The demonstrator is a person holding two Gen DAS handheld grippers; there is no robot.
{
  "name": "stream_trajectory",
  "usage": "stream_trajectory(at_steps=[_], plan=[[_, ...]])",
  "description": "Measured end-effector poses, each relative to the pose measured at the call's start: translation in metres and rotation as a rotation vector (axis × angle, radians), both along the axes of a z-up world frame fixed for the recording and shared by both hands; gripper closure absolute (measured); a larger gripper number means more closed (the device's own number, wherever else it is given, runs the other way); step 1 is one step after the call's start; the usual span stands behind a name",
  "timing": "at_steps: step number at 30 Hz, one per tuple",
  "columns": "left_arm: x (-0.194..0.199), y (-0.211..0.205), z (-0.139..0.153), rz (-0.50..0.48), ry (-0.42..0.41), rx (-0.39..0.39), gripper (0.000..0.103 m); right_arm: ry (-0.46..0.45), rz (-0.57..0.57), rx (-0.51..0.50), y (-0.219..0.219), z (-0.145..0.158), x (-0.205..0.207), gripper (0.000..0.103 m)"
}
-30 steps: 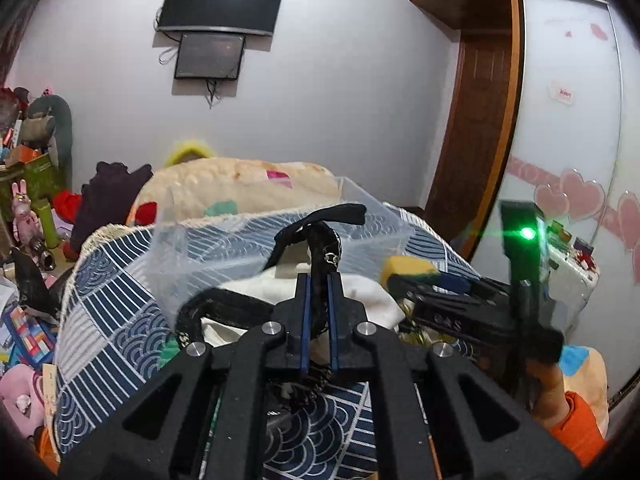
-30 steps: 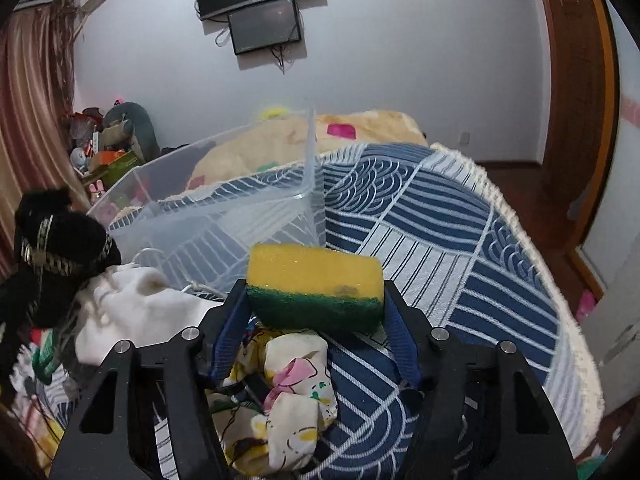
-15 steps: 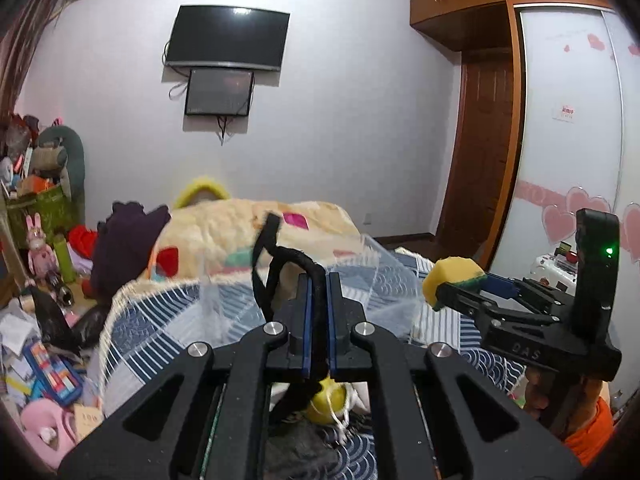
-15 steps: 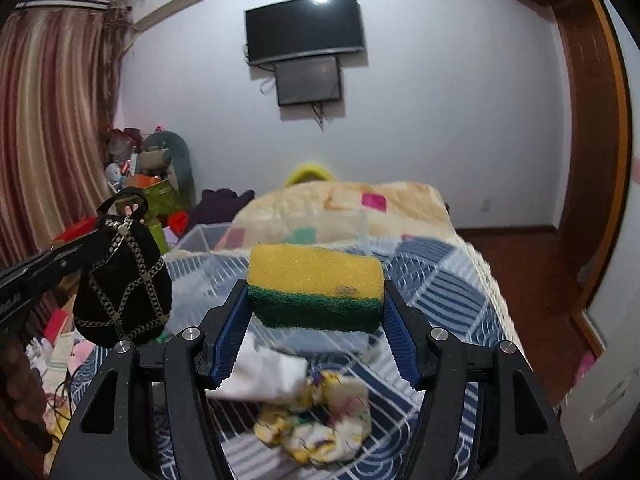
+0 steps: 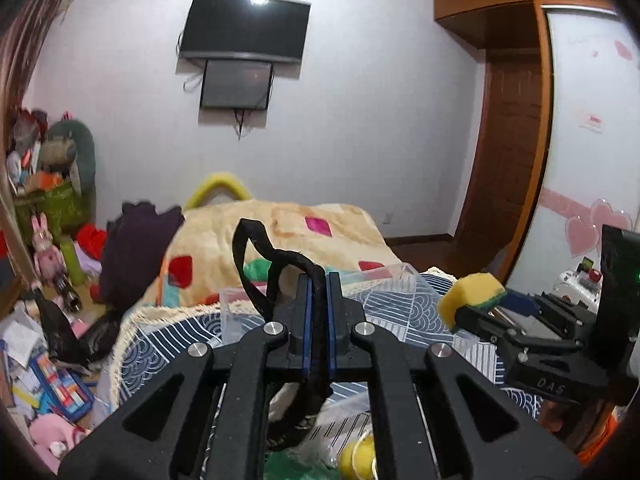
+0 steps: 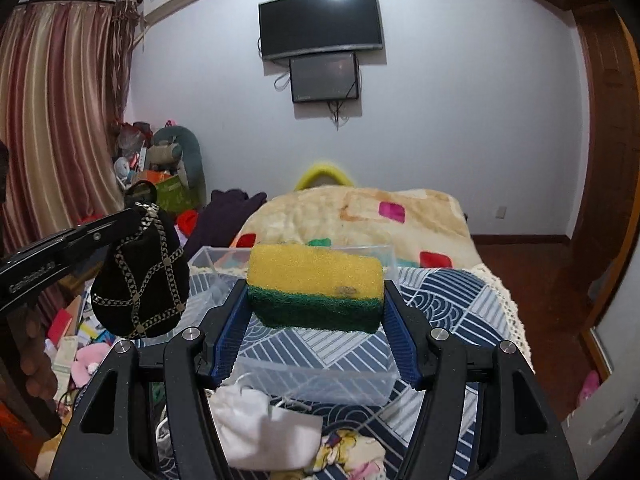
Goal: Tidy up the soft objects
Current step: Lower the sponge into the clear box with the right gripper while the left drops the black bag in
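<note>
Both wrist cameras look along their fingers, slightly downward, close over the blue patterned bedspread (image 5: pixel 160 344), sharing the wall-mounted black television (image 6: pixel 320 24) and seemingly each other's gripper

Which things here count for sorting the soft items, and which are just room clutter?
Part of the job:
- sponge, held in the right tongs
- black chain pouch, hanging from the shut left tongs by its strap
- clear bin on the bed
- white cloth and floral cloth

Lying about:
- wall TV
- floor clutter
- beige blanket
</note>
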State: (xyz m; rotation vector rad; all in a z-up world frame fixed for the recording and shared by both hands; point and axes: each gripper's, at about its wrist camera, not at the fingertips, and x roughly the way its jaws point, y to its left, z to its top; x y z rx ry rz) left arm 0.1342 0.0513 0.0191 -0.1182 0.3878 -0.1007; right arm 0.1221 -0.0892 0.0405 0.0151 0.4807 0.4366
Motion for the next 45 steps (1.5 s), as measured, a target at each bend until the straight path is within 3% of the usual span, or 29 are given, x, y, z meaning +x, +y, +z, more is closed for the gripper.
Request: stream_trajectory(at_steps=[12, 18, 22, 24, 26, 34, 45], plan=[[0.053, -0.007, -0.039, -0.041, 0.203, 0.023, 0.098, 0.13, 0.062, -0.121, 0.024, -0.03, 0.029, 0.042], [0.055, -0.017, -0.05, -0.065, 0.235, 0.068, 0.097, 0.175, 0.094, -0.19, 0.032, -0.042, 0.035, 0.041], [0.055, -0.02, -0.053, -0.09, 0.27, 0.069, 0.083, 0.187, 0.095, -0.202, 0.031, -0.041, 0.035, 0.04], [0.053, -0.02, -0.052, -0.101, 0.28, 0.059, 0.068, 0.194, 0.102, -0.201, 0.03, -0.04, 0.034, 0.039], [0.049, -0.019, -0.05, -0.11, 0.271, 0.04, 0.045, 0.188, 0.098, -0.2, 0.029, -0.037, 0.033, 0.031], [0.035, -0.013, -0.037, -0.095, 0.238, 0.012, 0.036, 0.125, 0.075, -0.167, 0.017, -0.019, 0.023, 0.021], [-0.009, -0.002, -0.013, -0.036, 0.14, 0.042, 0.028, 0.023, 0.048, -0.137, 0.0, 0.002, -0.006, 0.02]])
